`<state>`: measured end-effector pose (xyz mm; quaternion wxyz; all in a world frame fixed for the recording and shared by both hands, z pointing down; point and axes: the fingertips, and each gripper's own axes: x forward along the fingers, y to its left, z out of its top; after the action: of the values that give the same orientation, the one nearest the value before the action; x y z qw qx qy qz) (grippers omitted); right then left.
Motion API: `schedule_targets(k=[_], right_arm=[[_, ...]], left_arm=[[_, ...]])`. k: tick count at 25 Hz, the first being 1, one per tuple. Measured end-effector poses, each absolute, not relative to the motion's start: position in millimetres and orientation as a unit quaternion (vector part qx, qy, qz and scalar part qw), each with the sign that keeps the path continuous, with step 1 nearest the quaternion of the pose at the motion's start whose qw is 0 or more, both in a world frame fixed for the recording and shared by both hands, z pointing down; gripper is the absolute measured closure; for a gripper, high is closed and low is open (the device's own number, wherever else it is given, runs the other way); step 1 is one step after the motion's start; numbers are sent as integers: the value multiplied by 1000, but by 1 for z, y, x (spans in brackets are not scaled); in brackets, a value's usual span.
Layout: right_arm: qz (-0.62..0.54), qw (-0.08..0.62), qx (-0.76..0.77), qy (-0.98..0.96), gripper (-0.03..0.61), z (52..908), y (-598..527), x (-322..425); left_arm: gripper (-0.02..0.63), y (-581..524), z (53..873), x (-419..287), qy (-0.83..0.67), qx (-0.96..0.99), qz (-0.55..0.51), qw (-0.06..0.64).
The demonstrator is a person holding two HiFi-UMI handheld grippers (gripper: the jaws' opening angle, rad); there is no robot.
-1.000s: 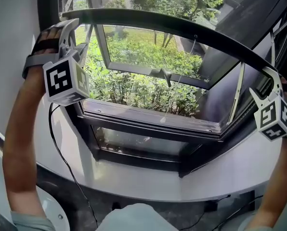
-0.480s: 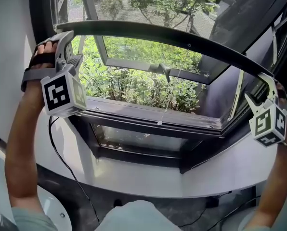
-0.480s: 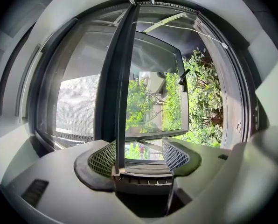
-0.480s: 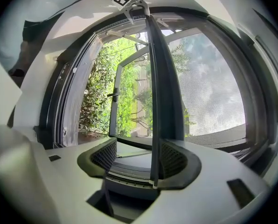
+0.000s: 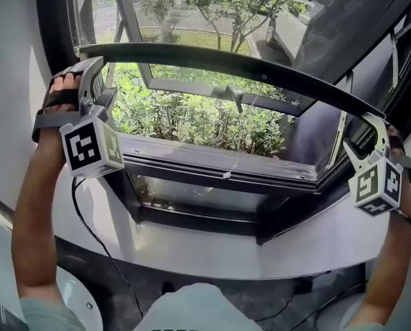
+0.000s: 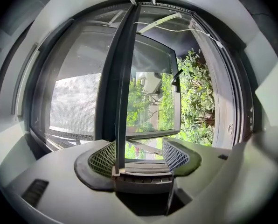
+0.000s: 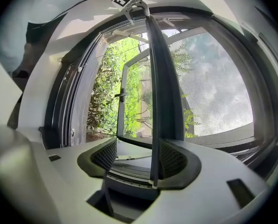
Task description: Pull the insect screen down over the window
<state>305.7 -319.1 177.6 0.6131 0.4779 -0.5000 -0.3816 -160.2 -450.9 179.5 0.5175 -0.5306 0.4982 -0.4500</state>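
Dark metal, the insect screen's bottom bar (image 5: 226,62) spans the window well above the lower frame (image 5: 219,169). Grey mesh (image 5: 192,12) is stretched above it and the opening is uncovered below, so I judge the pull partly done.

My left tool (image 6: 139,155) and right tool (image 7: 136,160) sit at the bar's two ends. Each has its jaws spread, with the bar lying between them against one pad only, hooked rather than pinched.

To do this well I should bring both ends down together at an even pace, so the bar runs level and does not bind in the side tracks. With no squeeze on it, I'd press straight down along the frame, never toward me, or the bar may slip off a pad.

The thin pull cord (image 5: 245,126) hangs under mid-bar, and the outward-swung sash (image 5: 192,89) lies beyond it. I'd watch that the cord doesn't snag.
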Motion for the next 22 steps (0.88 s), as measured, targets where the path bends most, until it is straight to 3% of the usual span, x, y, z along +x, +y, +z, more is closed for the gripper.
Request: schedule_targets(k=[22], right_arm=[[-331, 640, 441, -535, 288, 289, -315, 308]], left_arm=[[293, -445, 294, -160, 453, -560, -499, 482]])
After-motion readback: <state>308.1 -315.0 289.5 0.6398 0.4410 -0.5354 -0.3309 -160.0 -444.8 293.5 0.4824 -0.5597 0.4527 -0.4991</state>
